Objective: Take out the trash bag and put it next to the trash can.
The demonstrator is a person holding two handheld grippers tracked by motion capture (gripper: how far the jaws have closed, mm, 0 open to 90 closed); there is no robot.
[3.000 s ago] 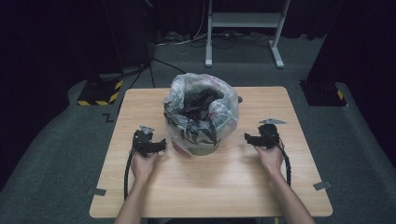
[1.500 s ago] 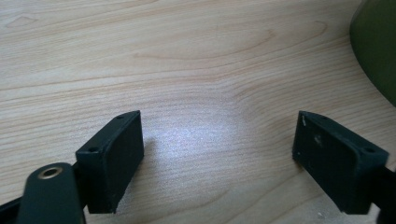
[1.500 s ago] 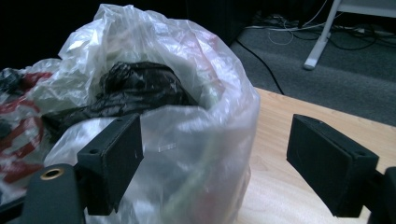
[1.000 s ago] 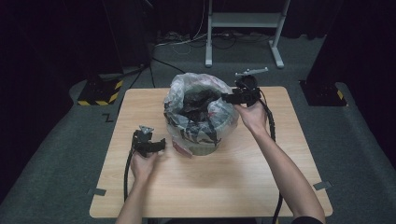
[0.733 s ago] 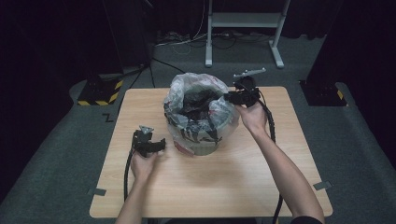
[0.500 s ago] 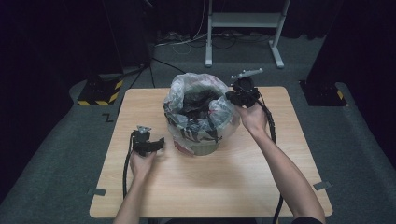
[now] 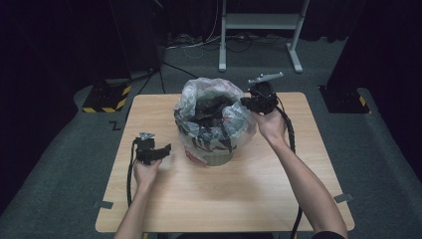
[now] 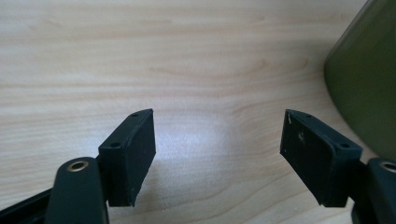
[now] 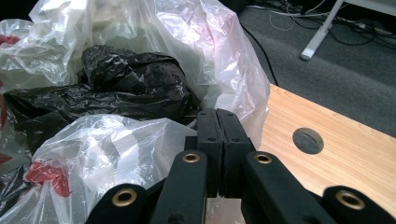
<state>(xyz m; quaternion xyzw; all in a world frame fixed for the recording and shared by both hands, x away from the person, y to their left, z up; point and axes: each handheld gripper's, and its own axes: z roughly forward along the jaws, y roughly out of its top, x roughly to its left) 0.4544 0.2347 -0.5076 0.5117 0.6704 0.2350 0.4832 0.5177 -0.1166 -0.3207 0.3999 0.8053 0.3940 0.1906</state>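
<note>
A light wooden table (image 7: 224, 199) stands on grey carpet, seen from above. Near its centre sits an olive-green bin (image 7: 214, 158), lined with a clear plastic bag (image 7: 234, 124) that billows over the rim and holds crumpled black plastic (image 7: 209, 107); red print marks the clear film. In the right gripper view the same clear bag (image 9: 196, 42) and black plastic (image 9: 135, 79) lie just ahead of the jaws, with a round hole in the tabletop (image 9: 307, 140) to the side. The right gripper (image 7: 249, 102) is held at the bag's upper right edge, jaws pressed together; whether film is caught between them cannot be told. The left gripper (image 7: 166, 148) rests low on the table left of the bin, jaws spread apart over bare wood, with the green bin wall (image 8: 364, 79) beside one jaw.
</note>
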